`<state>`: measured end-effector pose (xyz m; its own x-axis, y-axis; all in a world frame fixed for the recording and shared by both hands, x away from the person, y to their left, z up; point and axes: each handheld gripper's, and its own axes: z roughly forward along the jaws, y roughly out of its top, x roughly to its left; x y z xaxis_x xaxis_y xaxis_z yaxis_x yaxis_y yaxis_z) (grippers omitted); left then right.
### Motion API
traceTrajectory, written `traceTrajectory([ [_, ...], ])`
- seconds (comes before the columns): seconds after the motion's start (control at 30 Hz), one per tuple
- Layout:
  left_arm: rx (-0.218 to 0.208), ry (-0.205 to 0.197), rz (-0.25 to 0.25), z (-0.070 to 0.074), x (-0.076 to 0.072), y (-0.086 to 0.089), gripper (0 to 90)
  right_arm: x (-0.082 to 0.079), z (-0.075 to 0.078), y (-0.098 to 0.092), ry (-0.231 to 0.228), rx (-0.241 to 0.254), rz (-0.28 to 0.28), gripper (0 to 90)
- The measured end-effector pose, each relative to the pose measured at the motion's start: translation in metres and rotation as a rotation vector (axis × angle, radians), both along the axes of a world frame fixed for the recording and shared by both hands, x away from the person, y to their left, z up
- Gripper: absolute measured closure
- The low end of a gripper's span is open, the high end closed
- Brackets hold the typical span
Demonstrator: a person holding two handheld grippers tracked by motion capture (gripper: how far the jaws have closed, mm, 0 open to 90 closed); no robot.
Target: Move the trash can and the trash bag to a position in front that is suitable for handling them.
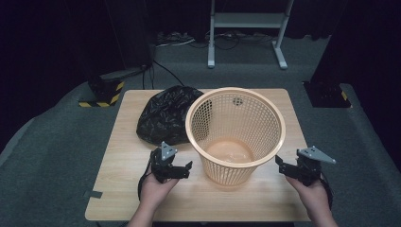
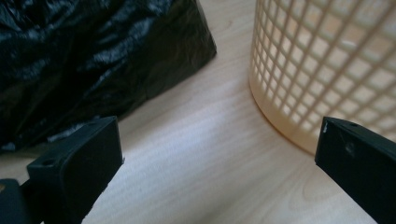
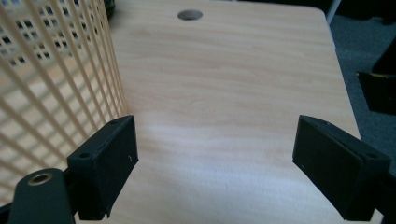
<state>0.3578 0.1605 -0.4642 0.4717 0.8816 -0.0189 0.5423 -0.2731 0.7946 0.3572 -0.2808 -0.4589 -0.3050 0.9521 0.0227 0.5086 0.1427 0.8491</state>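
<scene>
Two grippers sit low over the near half of the table [image 1: 265, 198], one on each side of the basket [image 1: 235, 135]. The left gripper [image 1: 182, 169] is held in the person's left hand [image 1: 156, 189], just beside the basket's lower left wall and apart from it; its jaws stand wide apart with nothing between them. In the left gripper view, bare wood lies between the two black jaws, the basket [image 2: 327, 65] rises at the upper right and the bag [image 2: 88, 56] spreads across the upper left.

The right gripper [image 1: 283, 166] is held in the right hand [image 1: 314, 196] near the table's right edge, close to the basket's lower right side. Its jaws are spread wide too and hold nothing. In the right gripper view the basket's lattice wall [image 3: 51, 79] stands just beside the left-hand jaw; whether they touch is hard to tell from this angle. A round hole [image 3: 190, 14] shows in the tabletop farther off.

The basket stands upright in the middle of the table, an orange-tan plastic mesh with its mouth open upward. The bag [image 1: 165, 116], black and crumpled, lies on the table behind and left of the basket, up against its wall in the high view.
</scene>
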Motion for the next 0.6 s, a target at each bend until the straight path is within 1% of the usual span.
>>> traceTrajectory([
  [0.03, -0.01, -0.01, 0.006, 0.003, 0.005, 0.0, 0.6, 0.005, 0.004, 0.002, -0.014, 0.01, 0.003, 13.9],
  [0.1, -0.03, -0.022, 0.021, 0.008, 0.011, 0.001, 0.6, 0.011, 0.008, 0.005, -0.021, 0.018, -0.001, 14.0],
  [0.13, -0.04, -0.029, 0.027, 0.011, 0.014, 0.001, 0.6, 0.014, 0.01, 0.007, -0.025, 0.02, -0.001, 14.0],
  [0.17, -0.04, -0.029, 0.027, 0.011, 0.014, 0.001, 0.6, 0.014, 0.01, 0.007, -0.025, 0.02, -0.001, 14.0],
  [0.2, -0.06, -0.045, 0.03, 0.015, 0.018, 0.0, 0.6, 0.02, 0.014, 0.01, -0.044, 0.024, 0.002, 13.8],
  [0.27, -0.059, -0.062, 0.028, 0.019, 0.021, -0.002, 0.6, 0.025, 0.017, 0.012, -0.059, 0.03, 0.0, 13.9],
  [0.33, -0.055, -0.068, 0.03, 0.02, 0.024, -0.003, 0.6, 0.027, 0.018, 0.013, -0.063, 0.039, -0.002, 13.7],
  [0.37, -0.058, -0.072, 0.034, 0.02, 0.025, -0.004, 0.6, 0.031, 0.018, 0.015, -0.075, 0.036, -0.02, 14.2],
  [0.4, -0.06, -0.076, 0.045, 0.02, 0.027, -0.006, 0.6, 0.033, 0.019, 0.017, -0.08, 0.035, -0.025, 14.4],
  [0.43, -0.066, -0.077, 0.034, 0.02, 0.028, -0.008, 0.9, 0.036, 0.019, 0.019, -0.081, 0.044, -0.019, 14.0],
  [0.47, -0.066, -0.077, 0.034, 0.02, 0.028, -0.008, 0.8, 0.037, 0.02, 0.02, -0.082, 0.047, -0.011, 14.1],
  [0.5, -0.067, -0.077, 0.025, 0.02, 0.028, -0.01, 0.9, 0.037, 0.021, 0.022, -0.086, 0.045, 0.002, 14.0],
  [0.53, -0.066, -0.088, 0.024, 0.019, 0.027, -0.013, 1.2, 0.036, 0.022, 0.024, -0.088, 0.043, 0.009, 14.0],
  [0.6, -0.08, -0.089, 0.016, 0.018, 0.026, -0.016, 1.7, 0.034, 0.023, 0.026, -0.102, 0.037, 0.031, 13.8],
])
